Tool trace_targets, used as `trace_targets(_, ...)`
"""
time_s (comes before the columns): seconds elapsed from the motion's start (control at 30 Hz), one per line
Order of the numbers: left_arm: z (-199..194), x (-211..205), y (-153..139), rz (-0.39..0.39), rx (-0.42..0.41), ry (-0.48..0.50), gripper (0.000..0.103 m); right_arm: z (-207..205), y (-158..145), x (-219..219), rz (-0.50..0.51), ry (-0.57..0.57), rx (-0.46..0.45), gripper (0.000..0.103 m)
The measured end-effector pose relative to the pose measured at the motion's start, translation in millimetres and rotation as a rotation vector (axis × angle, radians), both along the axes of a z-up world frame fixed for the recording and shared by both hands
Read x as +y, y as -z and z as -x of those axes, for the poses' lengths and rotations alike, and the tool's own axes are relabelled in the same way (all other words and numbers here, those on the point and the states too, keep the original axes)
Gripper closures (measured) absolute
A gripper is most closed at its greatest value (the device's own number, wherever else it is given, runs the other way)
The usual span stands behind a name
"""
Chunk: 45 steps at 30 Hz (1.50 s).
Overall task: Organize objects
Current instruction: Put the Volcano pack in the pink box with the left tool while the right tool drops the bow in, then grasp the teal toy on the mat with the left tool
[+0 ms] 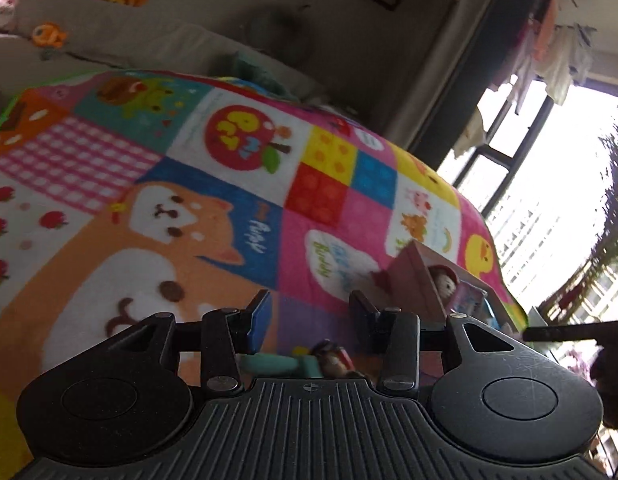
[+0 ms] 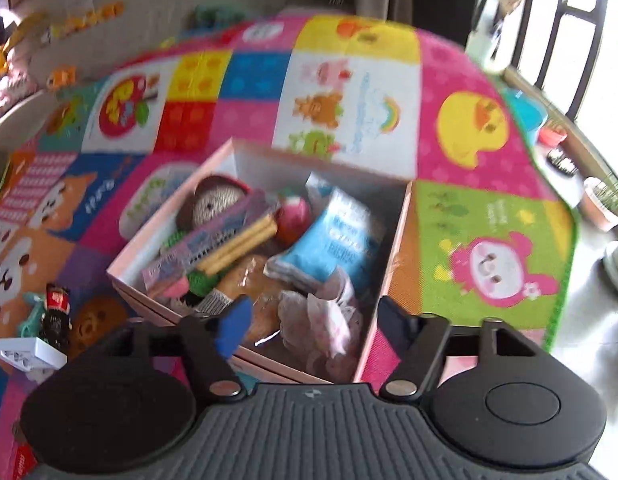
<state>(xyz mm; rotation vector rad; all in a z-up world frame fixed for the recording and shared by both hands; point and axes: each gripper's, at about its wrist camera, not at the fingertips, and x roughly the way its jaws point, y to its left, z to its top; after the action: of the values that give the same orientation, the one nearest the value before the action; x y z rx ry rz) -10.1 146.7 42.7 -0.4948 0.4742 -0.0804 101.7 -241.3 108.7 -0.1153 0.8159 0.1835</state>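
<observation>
While set on the patchwork mat (image 2: 461, 92), a pink box (image 2: 389, 264) crammed with toys is seen by the right gripper (image 2: 309, 320), jaws parted, empty; the left gripper (image 1: 309, 312), also parted and empty, is shown only its corner

The play mat (image 2: 461, 80) is a patchwork of pink, yellow, blue, red, white and green squares, printed with a yellow duck, a pink monkey, a rainbow, an orange-and-white dog and pink gingham, edged in bright green. The box (image 2: 393, 240) is pale pink outside and white within. In it lie a sky-blue packet (image 2: 333, 240) with white lettering and a brown knitted doll (image 2: 217, 204) in a red cap.
</observation>
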Motion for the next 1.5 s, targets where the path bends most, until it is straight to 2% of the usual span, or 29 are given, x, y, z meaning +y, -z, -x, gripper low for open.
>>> trace_targets(0.1,9.0,16.3,4.8,0.036,0.017,-0.054,0.057,29.4,-8.0,3.1,-0.011,-0.019,-0.079,0.016)
trace_targets(0.17,14.2,14.7,7.1,0.059,0.025,-0.026,0.057,50.2,-4.8,8.3,-0.032,-0.034,-0.106,0.008)
trace_targets(0.23,19.8,2.5,9.1,0.047,0.030,0.029,0.057,71.8,5.1,16.1,-0.040,-0.060,-0.138,0.004)
trace_targets(0.33,29.9,-29.0,11.3,-0.030,0.040,0.150,0.057,101.5,26.5,29.4,-0.026,-0.091,-0.184,0.004)
trace_targets(0.5,45.1,-82.7,7.5,-0.119,0.033,0.456,0.060,126.3,55.2,36.0,-0.068,-0.096,-0.177,0.004)
trace_targets(0.53,48.0,-89.8,5.2,-0.140,0.020,0.486,0.059,128.5,58.7,35.8,-0.062,-0.089,-0.183,0.004)
trace_targets(0.6,50.1,-97.0,1.6,-0.185,0.004,0.470,0.059,131.4,64.9,33.7,-0.057,-0.069,-0.190,0.003)
trace_targets(0.67,44.6,-92.5,0.7,-0.203,0.008,0.375,0.059,132.7,70.7,30.2,-0.075,-0.050,-0.184,0.002)
trace_targets(0.77,26.2,-74.8,5.6,-0.223,0.097,0.181,0.061,136.6,78.9,24.6,-0.110,-0.012,-0.194,0.000)
trace_targets(0.8,20.3,-70.4,8.5,-0.221,0.125,0.143,0.061,138.2,82.0,22.9,-0.119,0.001,-0.201,0.000)
trace_targets(0.93,-3.1,-59.3,15.8,-0.209,0.176,0.083,0.061,138.8,86.9,19.5,-0.145,0.029,-0.209,0.000)
trace_targets(1.03,-17.7,-64.7,21.0,-0.262,0.191,0.070,0.065,137.0,88.4,17.5,-0.158,0.033,-0.196,0.000)
trace_targets(1.07,-21.9,-67.5,23.1,-0.279,0.200,0.068,0.075,136.9,88.8,17.3,-0.159,0.032,-0.193,0.000)
trace_targets(1.13,-26.8,-73.8,27.2,-0.282,0.219,0.086,0.082,137.0,89.0,17.5,-0.161,0.030,-0.193,0.000)
trace_targets(1.37,-7.8,-109.8,30.3,-0.272,0.211,0.343,0.086,133.9,91.5,22.1,-0.154,-0.002,-0.158,0.000)
trace_targets(1.5,2.4,-117.8,34.5,-0.302,0.211,0.350,0.086,131.8,93.2,27.6,-0.134,-0.033,-0.137,0.000)
